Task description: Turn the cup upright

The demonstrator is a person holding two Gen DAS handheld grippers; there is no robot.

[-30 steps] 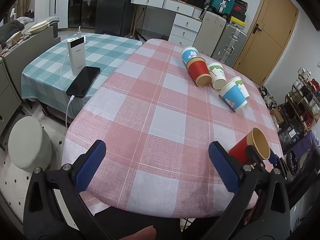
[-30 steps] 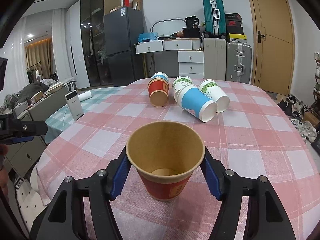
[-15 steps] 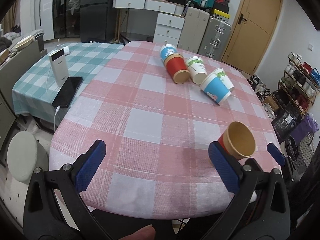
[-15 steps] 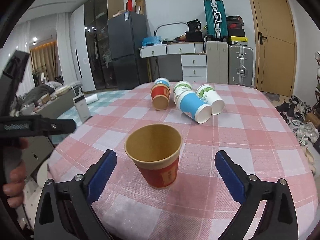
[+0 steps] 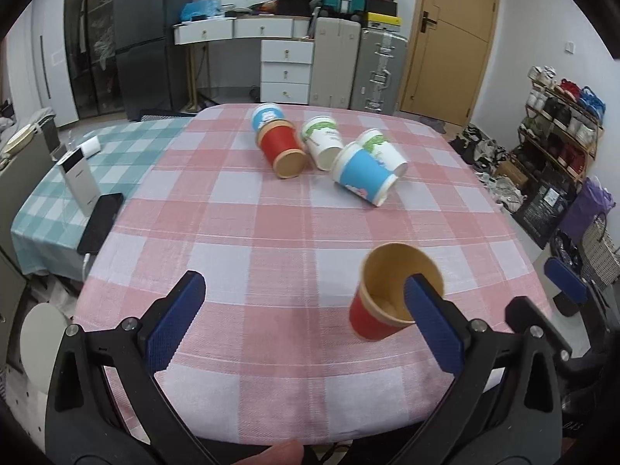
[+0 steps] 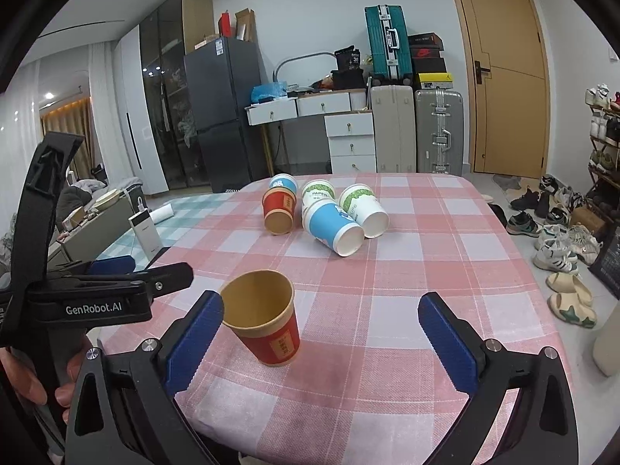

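Nearest us, our right gripper (image 6: pixel 319 335) holds its blue-padded jaws spread wide with nothing between them. Just inside its left pad the red paper cup with the brown kraft lining (image 6: pixel 263 319) stands upright on the pink-and-white checked bench (image 6: pixel 407 271), mouth up, its long axis vertical; whether the pad touches it we cannot tell. A pale label sits on its red wall, its writing too small to read.

Our left gripper (image 5: pixel 304 321) also has its jaws wide apart and empty; from its camera the same cup (image 5: pixel 395 294) sits beside the right-hand pad. In the right wrist view the left tool's black body reads "GenRobot.AI".

Farther back, five paper cups lie on their sides in a cluster: a red one (image 6: pixel 278 209), a blue one (image 6: pixel 331 226), a white-and-green one marked "PAPER" (image 6: pixel 317 192), another white-and-green (image 6: pixel 364 209), and a blue-and-white one (image 6: pixel 283 183) behind.
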